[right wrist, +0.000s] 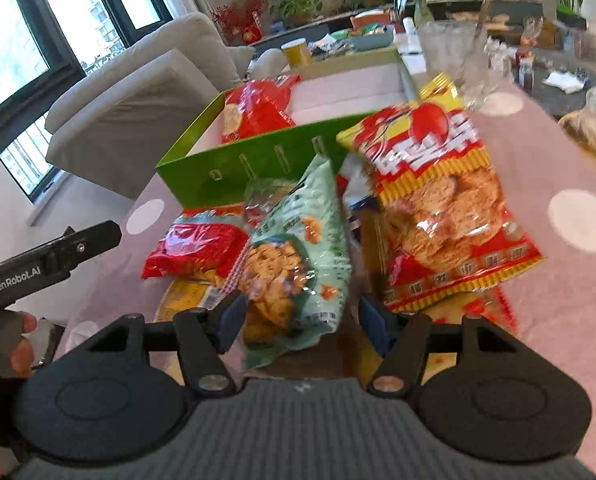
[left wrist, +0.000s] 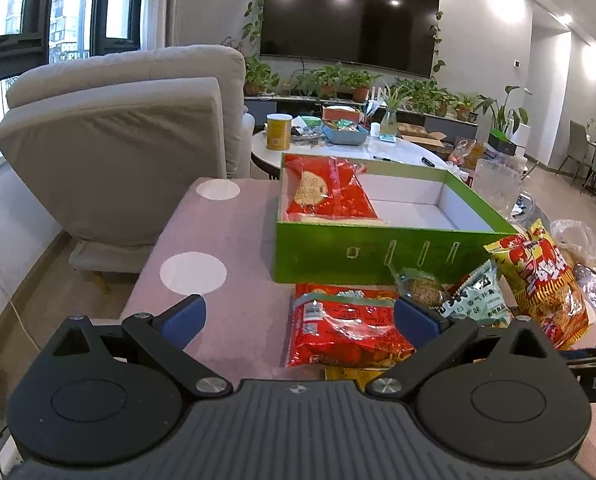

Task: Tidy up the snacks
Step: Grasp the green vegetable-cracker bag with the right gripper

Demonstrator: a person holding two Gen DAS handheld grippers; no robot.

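Loads of snacks piled on a pink dotted tablecloth. Biggest up first: green box at the back, white inside, holding one red packet at its left end. Just in front, a yellow-and-red cracker bag, a mint-green bag and a flat red bag. Right gripper spread wide around the mint-green bag's near end, pads seemingly not pressing. Left gripper wide open over the flat red bag, gripping nothing.
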